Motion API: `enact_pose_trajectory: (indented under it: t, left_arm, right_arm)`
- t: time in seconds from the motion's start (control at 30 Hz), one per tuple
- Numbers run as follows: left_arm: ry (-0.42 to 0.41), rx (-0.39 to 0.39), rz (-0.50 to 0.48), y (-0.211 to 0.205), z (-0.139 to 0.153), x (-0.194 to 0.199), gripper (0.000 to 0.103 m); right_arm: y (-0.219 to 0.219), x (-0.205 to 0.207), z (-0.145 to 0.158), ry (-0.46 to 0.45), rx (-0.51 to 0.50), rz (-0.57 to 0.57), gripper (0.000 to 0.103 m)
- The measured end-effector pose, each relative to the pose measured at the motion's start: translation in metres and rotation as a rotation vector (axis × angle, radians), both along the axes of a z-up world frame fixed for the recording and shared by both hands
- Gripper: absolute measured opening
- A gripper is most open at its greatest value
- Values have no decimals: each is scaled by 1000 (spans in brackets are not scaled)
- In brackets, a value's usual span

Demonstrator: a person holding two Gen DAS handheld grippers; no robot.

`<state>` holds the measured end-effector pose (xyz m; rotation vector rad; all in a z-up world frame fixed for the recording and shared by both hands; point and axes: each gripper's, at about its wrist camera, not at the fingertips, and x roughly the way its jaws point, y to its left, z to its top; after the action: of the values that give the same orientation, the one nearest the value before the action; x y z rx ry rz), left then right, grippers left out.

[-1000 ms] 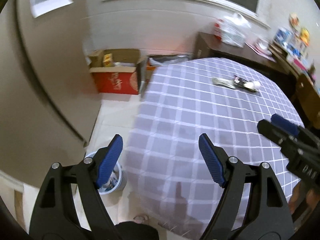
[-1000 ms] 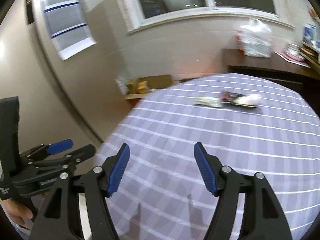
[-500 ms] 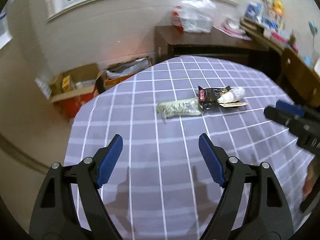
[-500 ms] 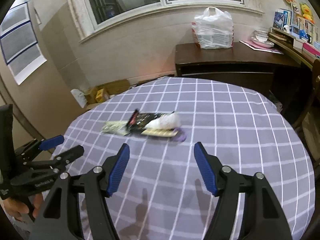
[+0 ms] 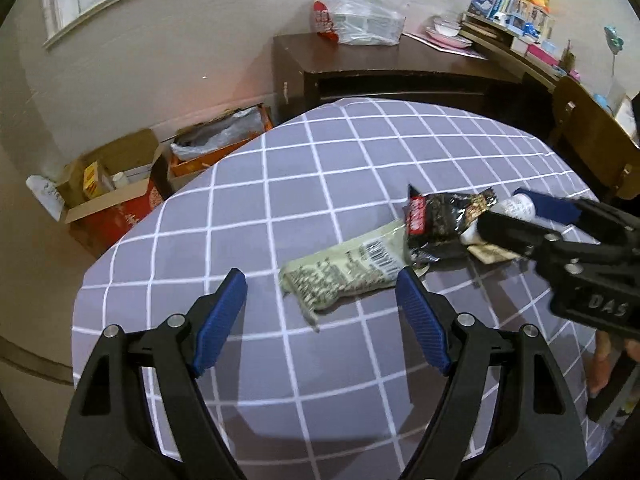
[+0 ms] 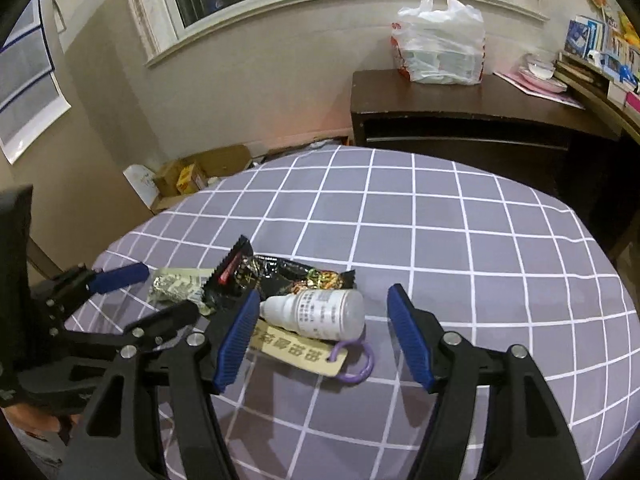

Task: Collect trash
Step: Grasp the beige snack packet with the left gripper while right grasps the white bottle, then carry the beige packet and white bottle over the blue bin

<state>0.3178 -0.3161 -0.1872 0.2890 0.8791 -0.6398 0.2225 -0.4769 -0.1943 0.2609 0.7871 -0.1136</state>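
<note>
Between the wide-open, empty fingers of the right gripper (image 6: 322, 318) lies a white bottle (image 6: 318, 314) on the worktop (image 6: 480, 240). Just ahead of the left gripper (image 5: 322, 302), also wide open and empty, lies a pale wrapper (image 5: 344, 274).

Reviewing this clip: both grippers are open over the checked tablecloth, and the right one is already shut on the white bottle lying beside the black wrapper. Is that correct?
Not quite. The right gripper is open, not shut on the white bottle; the right wrist view shows the bottle lying free on the checked tablecloth between the spread fingers. It does lie beside the black wrapper, and the left gripper is open too.
</note>
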Motion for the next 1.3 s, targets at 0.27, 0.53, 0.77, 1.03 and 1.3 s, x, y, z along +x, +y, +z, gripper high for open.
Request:
enact_pose_trajectory:
  t: [0.27,0.53,0.77,1.03,1.3]
  left_arm:
    - [-15,6,-51,-8,3,0,45]
    - [11,-48,-16,14,6,-19,15]
    - [23,-109,53,48,15,-51,13]
    - [-1,-173,150,111,41,-93,13]
    - [-15,-242,261,201,55,-127,13]
  right_arm:
    - [10,-5,2,-6,-45,31,40]
    - [27,-26,9,-18,-46,42,39]
    - [48,-49,23,-44,-28,62,39]
    - [100,-77,47,-84,-12,119,39]
    - [182,-90,63,-107,15,233,39]
